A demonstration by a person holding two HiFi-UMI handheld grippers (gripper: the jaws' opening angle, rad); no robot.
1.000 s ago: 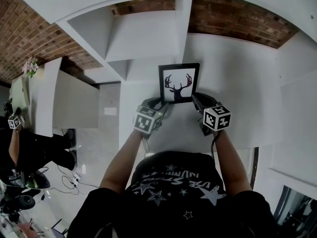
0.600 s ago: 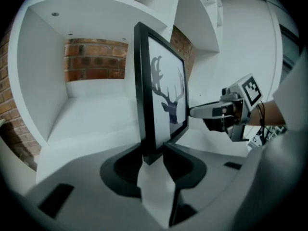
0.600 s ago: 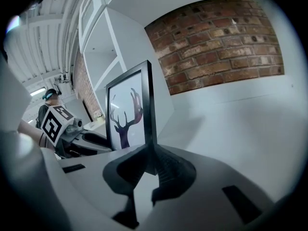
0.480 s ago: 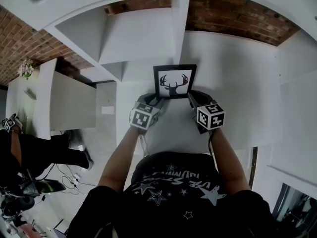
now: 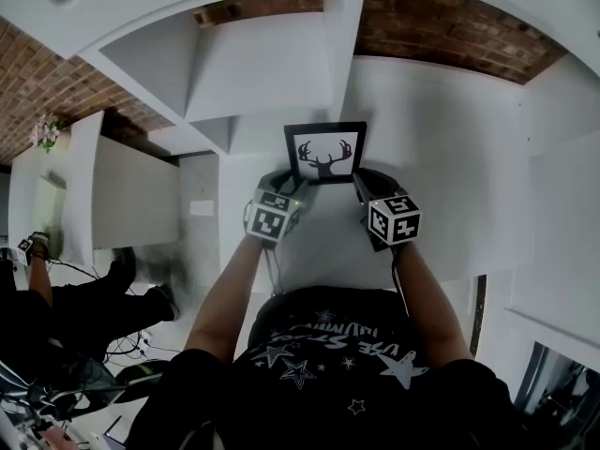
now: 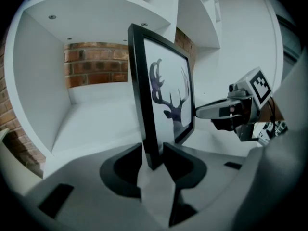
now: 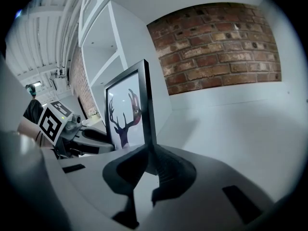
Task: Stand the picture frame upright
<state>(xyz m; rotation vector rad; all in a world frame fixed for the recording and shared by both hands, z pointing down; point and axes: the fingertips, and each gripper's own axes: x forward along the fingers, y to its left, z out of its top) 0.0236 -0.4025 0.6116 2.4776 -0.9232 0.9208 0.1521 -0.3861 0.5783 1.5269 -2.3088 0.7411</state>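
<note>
The picture frame [image 5: 325,153] is clamped at its sides by the left gripper [image 5: 294,187] and right gripper [image 5: 359,182], shelf compartments [image 5: 262,68] and brick wall [image 5: 441,31] being seen behind it, its lower edge hidden.

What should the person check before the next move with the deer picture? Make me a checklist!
1. Left gripper clamped on the picture frame at a lower corner: ok.
2. Right gripper clamped on the other side: ok.
3. Picture frame nearly upright, deer the right way up: ok.
4. Bottom edge resting on the white shelf: cannot tell.
5. Back stand folded out: cannot tell, the back is hidden.
</note>
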